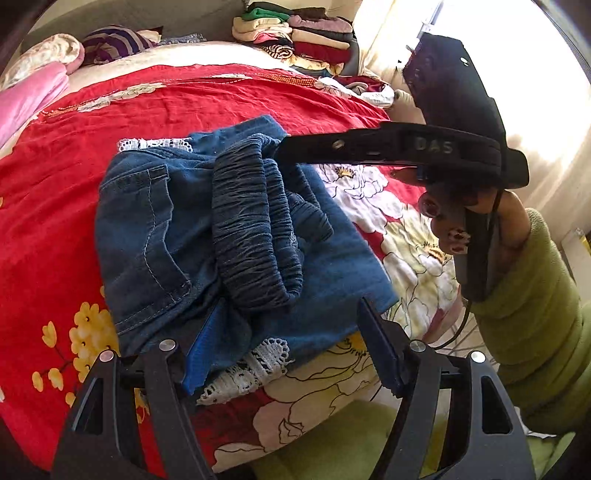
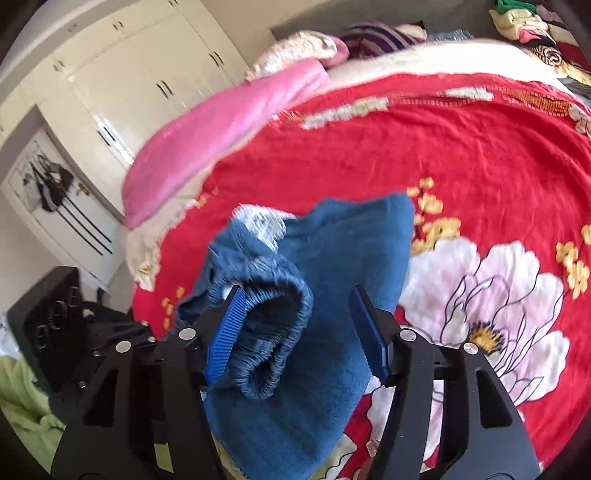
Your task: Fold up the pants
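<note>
Blue denim pants (image 1: 236,236) with white lace hems lie folded in a bundle on the red flowered bedspread (image 1: 110,129), elastic waistband on top. My left gripper (image 1: 291,347) is open at the bundle's near edge, its left finger tucked under the denim. My right gripper (image 2: 295,332) is open over the same pants (image 2: 332,258), jaws either side of the gathered waistband (image 2: 280,332). In the left wrist view the right gripper's body (image 1: 406,147) reaches in from the right, its tip at the waistband.
A pink blanket (image 2: 221,125) and pillows lie at the far side of the bed. A stack of folded clothes (image 1: 303,33) stands at the back. White wardrobes (image 2: 129,74) stand beyond the bed. My green sleeve (image 1: 528,302) is at the right.
</note>
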The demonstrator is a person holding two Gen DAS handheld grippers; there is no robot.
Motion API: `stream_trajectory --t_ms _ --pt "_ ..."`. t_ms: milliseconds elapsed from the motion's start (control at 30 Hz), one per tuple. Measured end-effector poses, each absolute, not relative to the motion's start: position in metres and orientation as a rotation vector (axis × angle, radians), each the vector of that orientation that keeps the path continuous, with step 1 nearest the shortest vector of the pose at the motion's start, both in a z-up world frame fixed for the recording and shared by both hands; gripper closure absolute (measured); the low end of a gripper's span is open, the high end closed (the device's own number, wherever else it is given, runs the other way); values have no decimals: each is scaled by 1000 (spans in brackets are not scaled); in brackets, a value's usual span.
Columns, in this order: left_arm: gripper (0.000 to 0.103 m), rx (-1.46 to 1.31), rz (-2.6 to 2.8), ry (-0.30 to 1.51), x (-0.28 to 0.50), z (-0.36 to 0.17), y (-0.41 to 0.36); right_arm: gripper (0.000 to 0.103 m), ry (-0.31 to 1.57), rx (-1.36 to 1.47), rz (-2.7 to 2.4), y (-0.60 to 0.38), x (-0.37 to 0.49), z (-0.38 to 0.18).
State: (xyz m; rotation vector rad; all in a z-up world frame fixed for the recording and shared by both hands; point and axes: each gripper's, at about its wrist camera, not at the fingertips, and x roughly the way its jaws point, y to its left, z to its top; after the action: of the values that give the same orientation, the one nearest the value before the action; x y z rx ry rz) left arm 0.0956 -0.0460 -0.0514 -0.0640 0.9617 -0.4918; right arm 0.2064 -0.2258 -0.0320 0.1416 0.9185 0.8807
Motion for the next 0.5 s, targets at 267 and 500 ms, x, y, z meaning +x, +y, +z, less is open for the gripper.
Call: stream_trajectory --t_ms 267,500 --pt "32 -12 -483 955 84 -56 -59 24 933 110 879 -209 209 -18" --pt "32 73 -387 803 62 -15 -44 22 1075 134 853 -190 231 -36"
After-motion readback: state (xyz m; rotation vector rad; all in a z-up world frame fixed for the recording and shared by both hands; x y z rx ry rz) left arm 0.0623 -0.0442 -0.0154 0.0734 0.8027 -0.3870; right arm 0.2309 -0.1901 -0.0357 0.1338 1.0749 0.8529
